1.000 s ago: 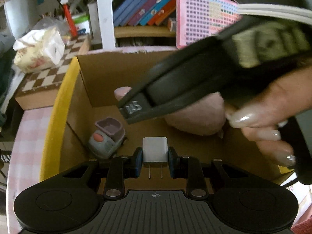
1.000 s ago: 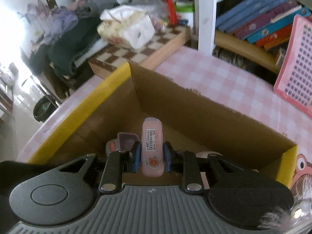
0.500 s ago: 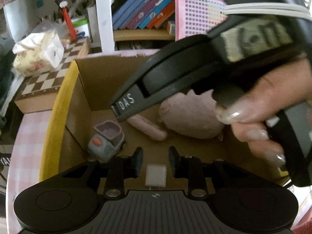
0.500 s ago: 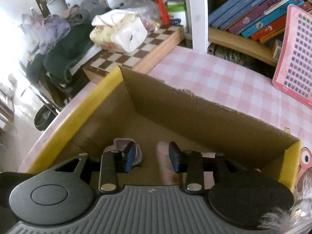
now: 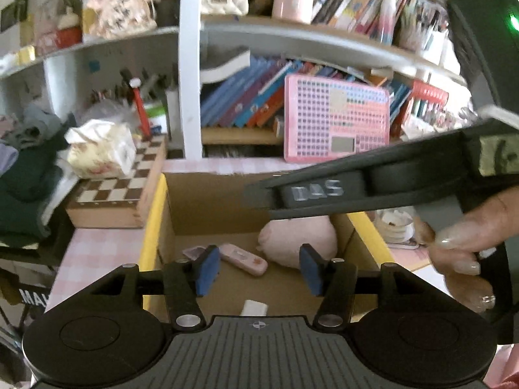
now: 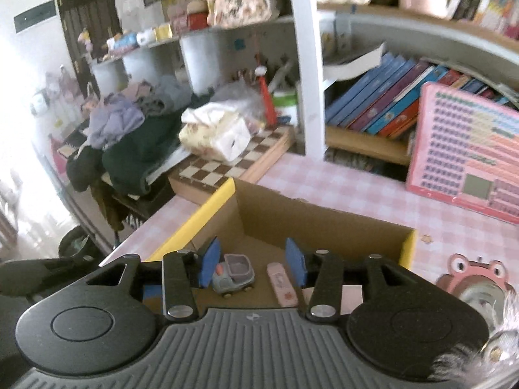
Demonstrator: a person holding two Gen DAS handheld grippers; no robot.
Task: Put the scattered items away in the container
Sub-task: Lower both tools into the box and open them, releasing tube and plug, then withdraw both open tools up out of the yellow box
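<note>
Cardboard box [image 5: 207,207] with yellow-edged flaps sits open on the pink checked tablecloth [image 6: 350,191], and it already holds the gathered items: a white plug adapter [image 5: 255,308] on the floor nearest the left wrist camera, a pink slim case [image 5: 244,258] lying flat beside a pink plush toy [image 5: 301,240], and a small grey toy car [image 6: 234,275] toward the box's left wall. Above them the left gripper [image 5: 258,270] hangs with its blue pads apart and opening, nothing between them; the right gripper [image 6: 253,267] is likewise opening and empty, the car and the case lying on the box floor below the gap. In the left view the right tool's black body crosses over the box, held by a hand [image 5: 467,243]. Outward, a chessboard box [image 5: 113,191] carrying a tissue pack [image 5: 100,152] touches the box's left side, a pink learning tablet [image 5: 335,120] leans against the bookshelf, and a pink frog-faced thing [image 6: 473,275], perhaps a leftover item, sits just right of the box. The risks I see are mostly of collision: the two tools are close over one opening, so a careless swing could knock them together or catch a flap and shove the light box across the cloth. Reaching for the frog thing with jaws only part open could also nudge it off the table edge.
</note>
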